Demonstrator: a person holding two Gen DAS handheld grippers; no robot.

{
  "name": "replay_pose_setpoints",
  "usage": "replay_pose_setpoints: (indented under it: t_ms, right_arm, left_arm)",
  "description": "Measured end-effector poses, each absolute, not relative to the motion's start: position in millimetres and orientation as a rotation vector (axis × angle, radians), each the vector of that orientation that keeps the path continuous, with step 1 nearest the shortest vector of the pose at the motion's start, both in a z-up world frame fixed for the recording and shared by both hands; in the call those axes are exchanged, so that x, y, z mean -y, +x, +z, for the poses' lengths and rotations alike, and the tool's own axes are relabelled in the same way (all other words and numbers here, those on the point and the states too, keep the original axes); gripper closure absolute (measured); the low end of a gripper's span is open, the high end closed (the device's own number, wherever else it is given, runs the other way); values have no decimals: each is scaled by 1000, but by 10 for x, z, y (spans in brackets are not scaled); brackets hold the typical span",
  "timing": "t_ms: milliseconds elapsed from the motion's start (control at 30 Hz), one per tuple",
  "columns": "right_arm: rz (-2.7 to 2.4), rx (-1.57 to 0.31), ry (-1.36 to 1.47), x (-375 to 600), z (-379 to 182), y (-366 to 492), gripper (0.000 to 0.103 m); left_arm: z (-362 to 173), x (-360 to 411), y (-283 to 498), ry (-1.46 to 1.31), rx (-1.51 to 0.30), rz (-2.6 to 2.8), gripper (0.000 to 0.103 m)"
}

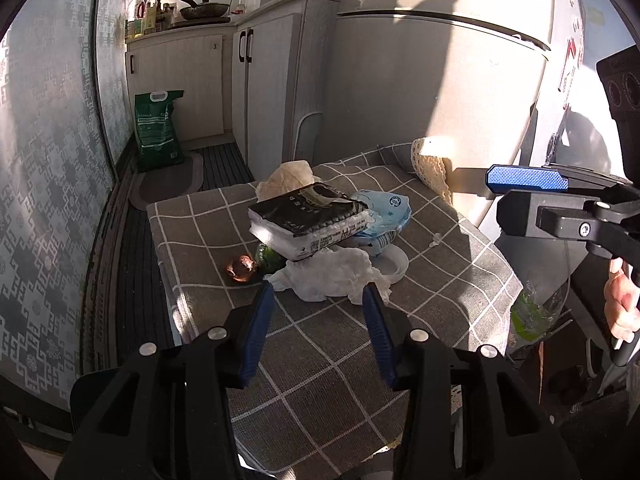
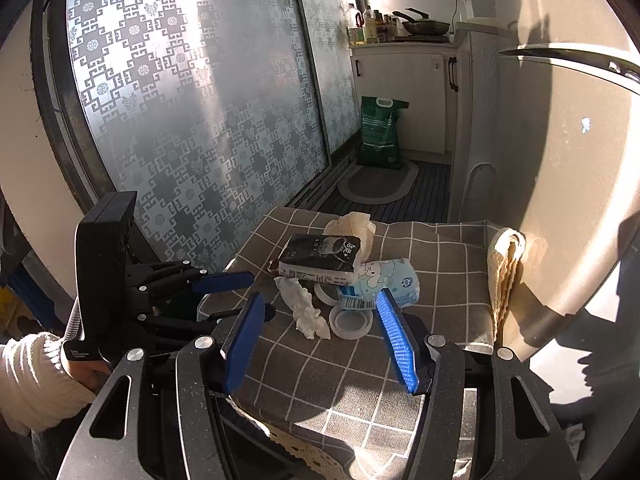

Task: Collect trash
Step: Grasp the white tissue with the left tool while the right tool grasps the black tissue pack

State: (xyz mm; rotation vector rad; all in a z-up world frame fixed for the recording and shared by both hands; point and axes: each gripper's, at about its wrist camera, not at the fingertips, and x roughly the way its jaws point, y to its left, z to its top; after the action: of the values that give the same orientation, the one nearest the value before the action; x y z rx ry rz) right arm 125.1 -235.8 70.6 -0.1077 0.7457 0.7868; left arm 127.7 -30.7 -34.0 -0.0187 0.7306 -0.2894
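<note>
Hovering with jaws half-spread and empty, the left gripper (image 1: 318, 294) and right gripper (image 2: 320, 312) face the crumpled tissue (image 1: 332, 274) on the checked cloth (image 1: 320, 360).

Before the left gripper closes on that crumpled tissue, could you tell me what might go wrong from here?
1. The crumpled tissue lies against the black tissue pack; pulling it may topple the stack onto the blue wipes pack.
2. The left gripper could pinch the checked tablecloth and drag it.
3. The white lid and brown scrap sit close by and might get knocked off.
</note>
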Motion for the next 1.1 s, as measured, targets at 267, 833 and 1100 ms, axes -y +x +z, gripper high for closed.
replay_pose_setpoints:
  t_ms: [267,833,1100]
  right_arm:
    - [807,-795,-92,2201,618,1527,44]
    - [775,-827,-80,1883,437,1750,38]
    - [737,-818,-79,1714,333,1798,16]
  left_arm:
    - [-426,301,1476,-41,-737,-341,55]
    - [-558,159,1468,-96,-780,-390,99]
    - [-349,109,1183,-65,-734,-405,99]
